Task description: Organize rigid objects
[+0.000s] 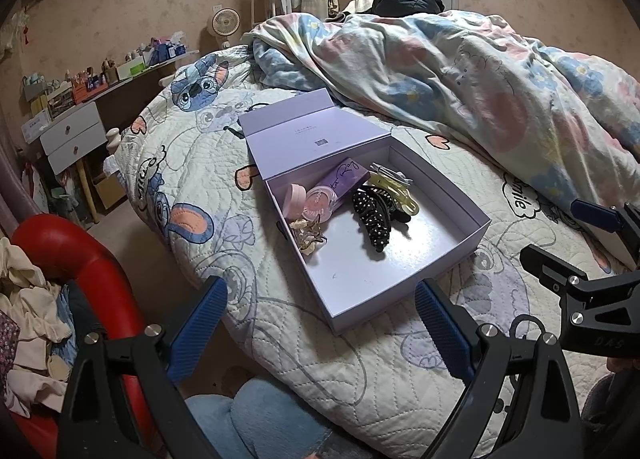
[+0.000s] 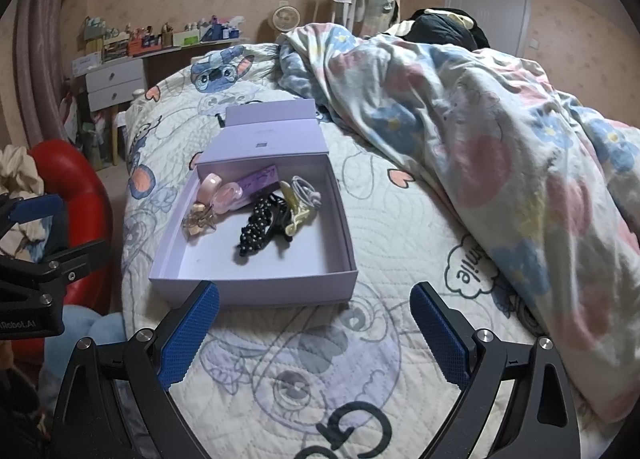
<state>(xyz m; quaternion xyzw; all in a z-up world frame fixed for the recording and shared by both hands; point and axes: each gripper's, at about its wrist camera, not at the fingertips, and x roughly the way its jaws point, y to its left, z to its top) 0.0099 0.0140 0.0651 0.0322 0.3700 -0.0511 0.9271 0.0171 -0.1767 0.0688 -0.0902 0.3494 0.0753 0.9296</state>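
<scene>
A lavender box lies on the bed with its lid folded back. Inside are a black dotted hair clip, a yellow claw clip, a purple carton, a pink compact, a pink jar and a beige hair clip. My left gripper hovers open over the box's near corner, holding nothing. My right gripper stands open and empty just in front of the box's near wall.
The box rests on a cream cartoon-print quilt. A rumpled floral duvet fills the right side of the bed. At the left are a red rounded seat, a heap of clothes and a desk with white drawers.
</scene>
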